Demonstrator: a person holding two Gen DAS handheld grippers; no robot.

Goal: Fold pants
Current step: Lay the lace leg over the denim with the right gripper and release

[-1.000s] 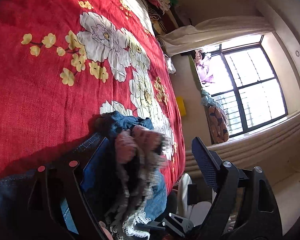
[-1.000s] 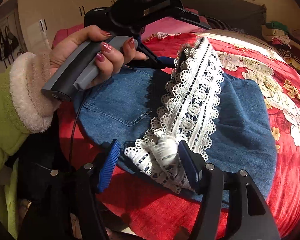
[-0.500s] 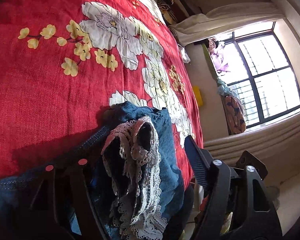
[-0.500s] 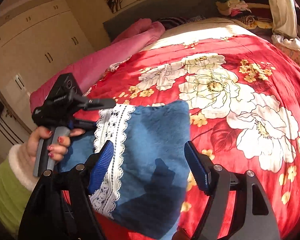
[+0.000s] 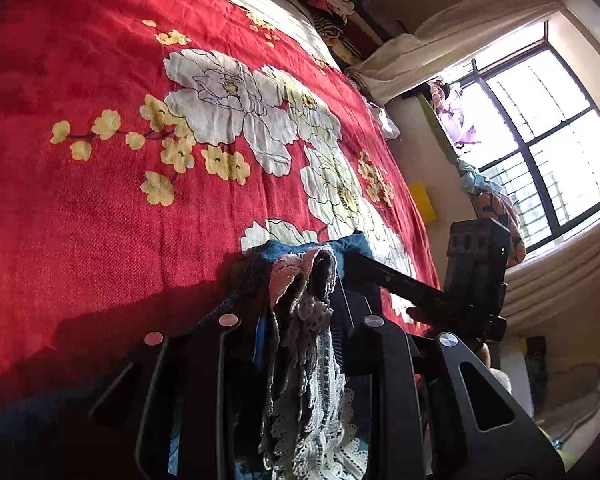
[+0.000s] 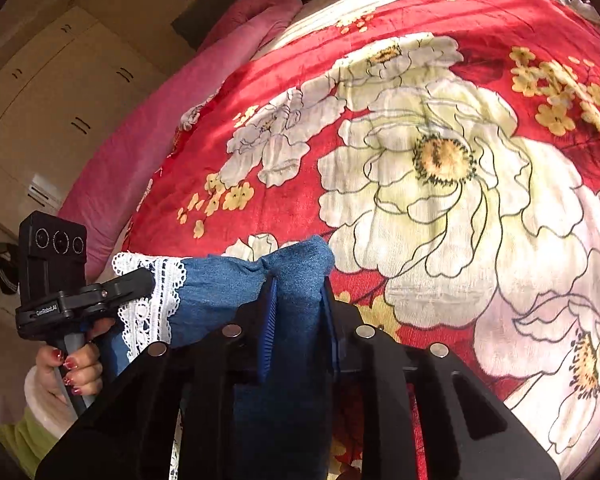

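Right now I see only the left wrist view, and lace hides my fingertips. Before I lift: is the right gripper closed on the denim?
Observer: Yes. In the right wrist view the right gripper is shut on a bunched fold of the denim pants.
Operator: Where is the lace from that side?
Observer: The white lace trim crosses the denim right at the left gripper, which is closed on it.
Operator: What lies past the pants on that side?
Observer: A pink quilt lies along the far edge of the red floral bedspread, with cream wardrobe doors beyond.
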